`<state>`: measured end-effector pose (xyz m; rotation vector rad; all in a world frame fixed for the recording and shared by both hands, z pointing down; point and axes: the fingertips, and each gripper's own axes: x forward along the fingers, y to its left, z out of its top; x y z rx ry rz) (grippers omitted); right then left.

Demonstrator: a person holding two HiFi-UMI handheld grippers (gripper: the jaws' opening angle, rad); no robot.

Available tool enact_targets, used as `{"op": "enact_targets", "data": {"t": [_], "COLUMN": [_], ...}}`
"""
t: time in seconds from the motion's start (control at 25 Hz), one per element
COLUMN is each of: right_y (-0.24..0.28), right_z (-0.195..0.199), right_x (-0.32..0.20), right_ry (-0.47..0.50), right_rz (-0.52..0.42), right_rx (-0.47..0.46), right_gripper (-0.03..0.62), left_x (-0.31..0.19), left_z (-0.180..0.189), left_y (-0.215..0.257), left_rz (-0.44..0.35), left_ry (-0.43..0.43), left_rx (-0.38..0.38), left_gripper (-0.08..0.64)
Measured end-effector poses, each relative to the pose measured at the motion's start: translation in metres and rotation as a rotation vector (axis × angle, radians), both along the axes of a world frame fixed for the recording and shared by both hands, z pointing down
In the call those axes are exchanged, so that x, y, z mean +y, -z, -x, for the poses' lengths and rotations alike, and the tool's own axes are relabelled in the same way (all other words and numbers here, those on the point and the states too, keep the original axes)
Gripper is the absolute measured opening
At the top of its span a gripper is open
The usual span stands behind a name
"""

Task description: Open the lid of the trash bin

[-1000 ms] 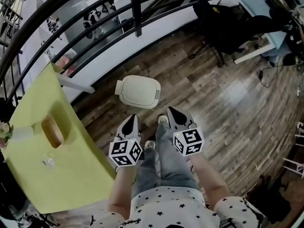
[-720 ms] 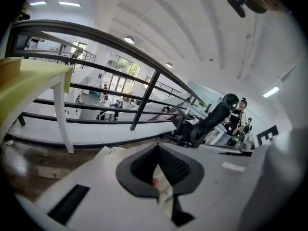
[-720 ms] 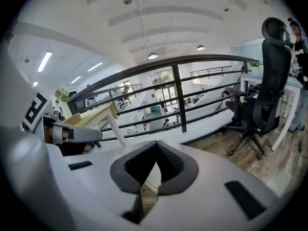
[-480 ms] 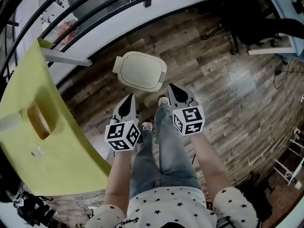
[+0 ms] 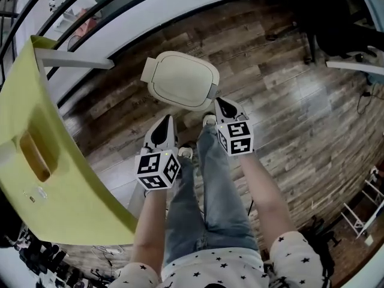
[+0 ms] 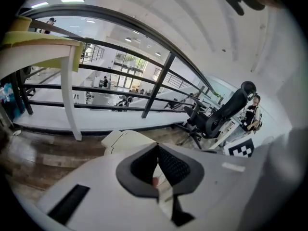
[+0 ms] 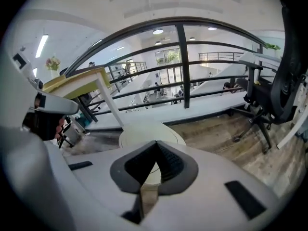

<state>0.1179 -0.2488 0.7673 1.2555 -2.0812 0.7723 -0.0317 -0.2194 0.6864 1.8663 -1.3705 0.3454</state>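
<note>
Jaws pressed together, empty, on both left gripper (image 5: pixel 165 123) and right gripper (image 5: pixel 221 105), near one trash bin (image 5: pixel 211 91), lid (image 5: pixel 179 78) down

The cream trash bin (image 5: pixel 180 80) stands upright on the wood floor (image 5: pixel 288 101), its rounded lid (image 5: pixel 183 77) closed.

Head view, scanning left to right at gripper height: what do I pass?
Yellow-green table → left gripper → right gripper → bare wooden floor. The trash bin lies farther out and spans both grippers, so it has no clear place in this order.
</note>
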Motion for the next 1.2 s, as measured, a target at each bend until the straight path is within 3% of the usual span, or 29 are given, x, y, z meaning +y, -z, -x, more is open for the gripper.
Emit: {"op": "enact_targets", "data": {"t": [0.56,0.92,1.2], "right_y": [-0.107,-0.142,-0.144], "right_z": [-0.004,-0.012,-0.011], "right_x": [-0.001,-0.005,-0.002], "right_ry": [0.054,0.036,0.076], "right_rz": [0.12,0.143,0.156], "right_rx": [0.11,0.155,0.143], "right_gripper": [-0.006,-0.006,-0.006], "left_x": [0.012,0.017,0.02], "left_z": [0.005,0.007,0.004], "left_y": [-0.043,-0.055,-0.055], "left_rz": [0.034,0.045,0.047], "left_ry": [0.018,0.006,-0.003], "left_rx": [0.005,0.009,0.016], "left_gripper": [0.012,0.012,0.012]}}
